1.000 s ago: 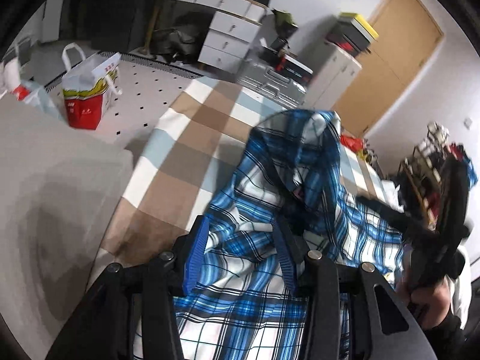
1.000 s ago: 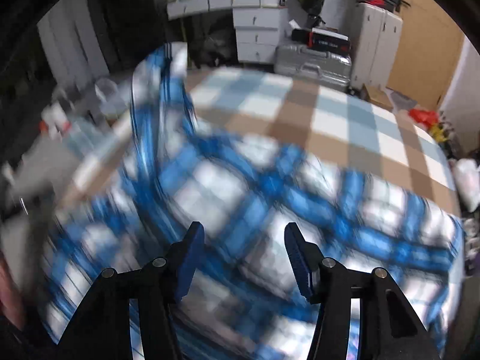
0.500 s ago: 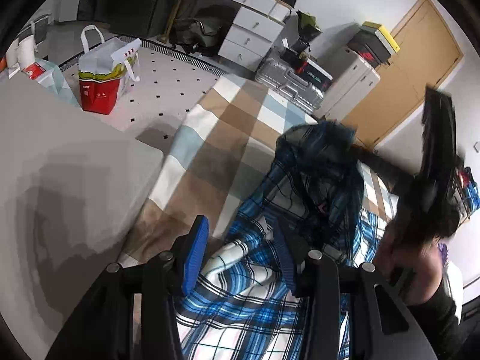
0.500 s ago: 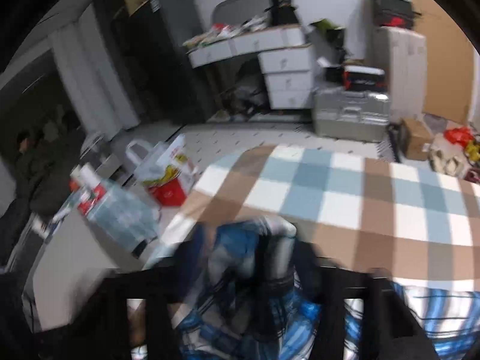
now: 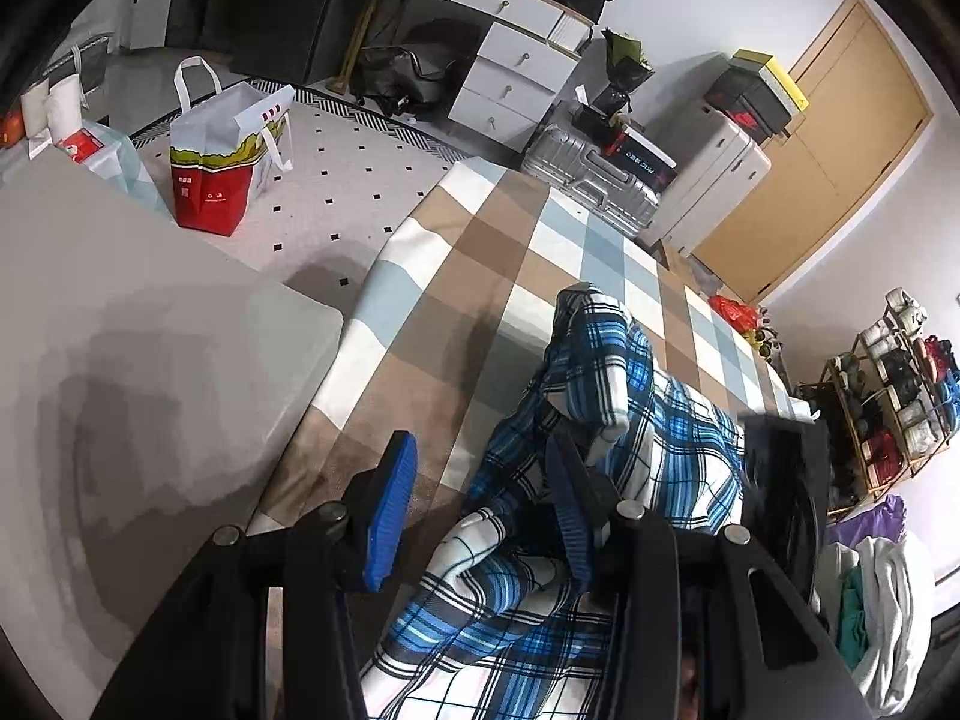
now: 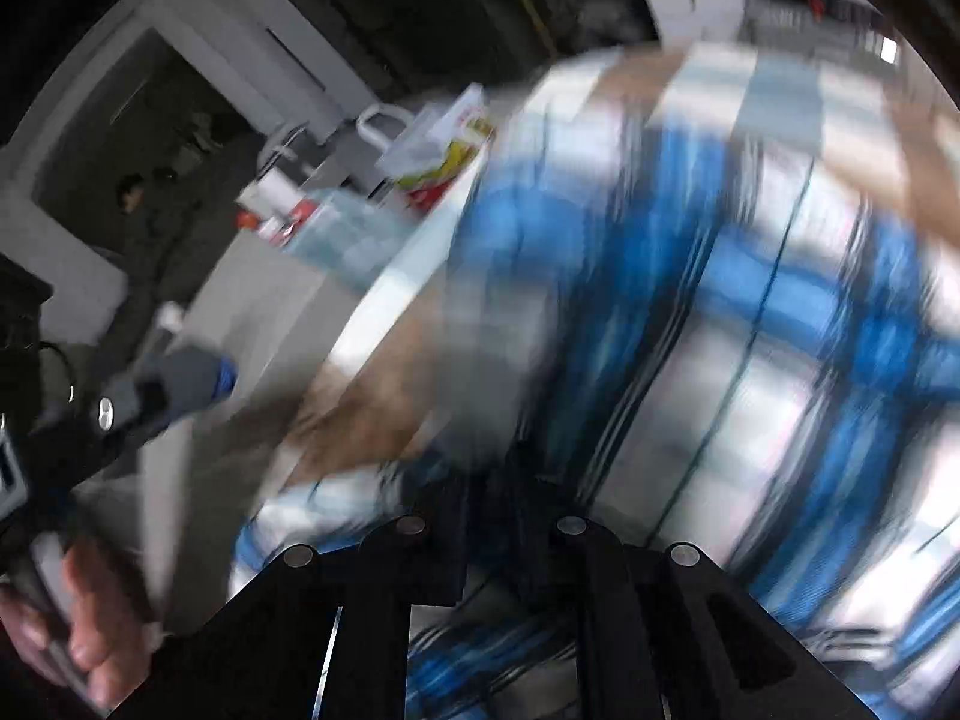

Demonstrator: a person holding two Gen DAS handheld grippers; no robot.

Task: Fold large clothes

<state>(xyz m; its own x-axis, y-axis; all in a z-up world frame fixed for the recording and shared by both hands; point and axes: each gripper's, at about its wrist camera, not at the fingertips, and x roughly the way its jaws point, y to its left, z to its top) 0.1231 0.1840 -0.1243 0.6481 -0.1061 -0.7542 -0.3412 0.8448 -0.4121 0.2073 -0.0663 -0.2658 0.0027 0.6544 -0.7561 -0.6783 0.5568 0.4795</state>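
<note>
A blue plaid shirt (image 5: 678, 438) lies crumpled on the checked bedspread (image 5: 480, 276), with one part folded over into a raised hump. My left gripper (image 5: 474, 510) stands open low over the bed's near edge. Its right pad (image 5: 567, 510) rests against the shirt, and its left pad (image 5: 390, 510) is over bare bedspread. In the heavily blurred right wrist view, my right gripper (image 6: 492, 480) has its jaws drawn close together with plaid cloth (image 6: 750, 330) bunched at them. The left wrist view shows the right gripper (image 5: 774, 480) as a dark blur over the shirt's right side.
A grey flat surface (image 5: 120, 360) adjoins the bed on the left. A red and white shopping bag (image 5: 222, 168) stands on the floor. Beyond the bed are a silver suitcase (image 5: 594, 180), white drawers (image 5: 510, 90) and a wire rack (image 5: 888, 408). A hand (image 6: 90, 630) holds the left gripper.
The right gripper closed on the shirt, lifted it, then swung down to the shirt's right. The raised cloth dropped into a fold. The shirt no longer fills the left gripper's gap.
</note>
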